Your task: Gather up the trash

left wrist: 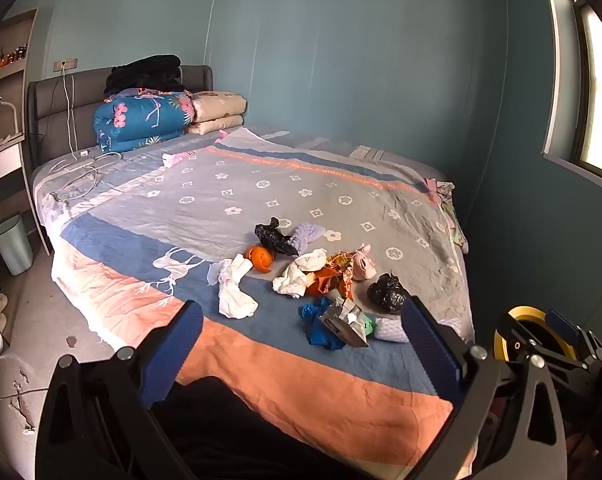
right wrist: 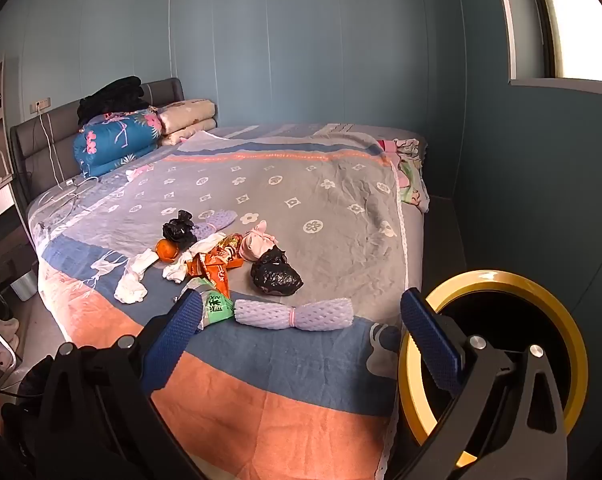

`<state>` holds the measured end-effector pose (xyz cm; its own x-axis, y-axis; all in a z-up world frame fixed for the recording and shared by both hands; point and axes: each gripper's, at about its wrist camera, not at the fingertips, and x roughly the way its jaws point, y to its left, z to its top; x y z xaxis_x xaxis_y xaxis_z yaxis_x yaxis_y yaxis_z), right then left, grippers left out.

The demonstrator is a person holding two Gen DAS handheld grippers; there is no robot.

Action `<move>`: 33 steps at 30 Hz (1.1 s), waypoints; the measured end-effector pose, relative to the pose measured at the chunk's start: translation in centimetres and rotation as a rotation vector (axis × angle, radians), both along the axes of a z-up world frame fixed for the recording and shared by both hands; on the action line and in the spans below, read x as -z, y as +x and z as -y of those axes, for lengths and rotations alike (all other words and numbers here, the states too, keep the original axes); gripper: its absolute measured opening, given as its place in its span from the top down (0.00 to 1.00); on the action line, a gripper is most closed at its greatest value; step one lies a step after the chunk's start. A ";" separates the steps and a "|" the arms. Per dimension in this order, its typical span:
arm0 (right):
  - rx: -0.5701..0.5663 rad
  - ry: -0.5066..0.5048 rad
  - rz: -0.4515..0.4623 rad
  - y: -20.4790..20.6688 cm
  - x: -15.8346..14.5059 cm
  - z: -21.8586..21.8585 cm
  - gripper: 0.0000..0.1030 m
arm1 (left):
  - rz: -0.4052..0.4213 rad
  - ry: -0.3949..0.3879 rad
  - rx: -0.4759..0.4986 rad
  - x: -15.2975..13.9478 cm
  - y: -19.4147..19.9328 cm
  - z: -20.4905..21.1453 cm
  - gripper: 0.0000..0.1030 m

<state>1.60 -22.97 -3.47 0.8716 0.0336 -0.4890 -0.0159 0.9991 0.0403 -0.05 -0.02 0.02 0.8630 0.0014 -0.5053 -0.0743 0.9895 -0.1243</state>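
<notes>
Both my claws, left claw point(left wrist: 301, 344) and right claw point(right wrist: 301, 336), hang released above the bed point(left wrist: 261, 392). Trash pile point(left wrist: 321, 272) lies at 12 o'clock; yellow-rimmed bin point(right wrist: 497, 280) at 3. Risk: grabbing the white socks point(left wrist: 235, 292) mixed in, or snagging the bedspread.

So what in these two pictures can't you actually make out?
- Yellow-rimmed bin: right view, its inside is just dark, and the right gripper covers its lower part.
- Green wrapper: right view, partly behind a gripper finger; print too small to read.
- Shelf items: left view, tiny and blurred at the edge.
- Black bags: contents hidden.
</notes>
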 end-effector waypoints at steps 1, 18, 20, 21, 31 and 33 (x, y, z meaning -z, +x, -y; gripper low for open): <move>0.000 0.000 -0.001 0.0 0.0 0.0 0.08 | 0.001 0.000 -0.001 0.0 0.0 0.0 0.07; 0.000 -0.001 -0.007 0.2 0.0 0.1 0.08 | -0.010 0.001 -0.004 0.1 0.0 -0.1 0.07; 0.000 -0.002 -0.008 0.2 -0.1 0.1 0.08 | -0.011 0.001 -0.004 0.1 0.1 -0.1 0.07; 0.000 -0.002 -0.009 0.1 0.1 0.0 0.08 | -0.011 0.001 -0.003 0.1 0.0 -0.1 0.07; 0.001 -0.002 -0.011 0.1 0.2 0.1 0.08 | -0.014 0.002 -0.004 0.2 0.1 -0.1 0.07; 0.002 -0.002 -0.012 0.0 0.3 0.1 0.08 | -0.015 0.002 -0.005 0.2 0.1 -0.1 0.07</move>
<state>1.62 -23.04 -3.75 0.8658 0.0312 -0.4994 -0.0136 0.9992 0.0388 0.01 0.08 -0.15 0.8555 0.0064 -0.5178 -0.0808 0.9893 -0.1214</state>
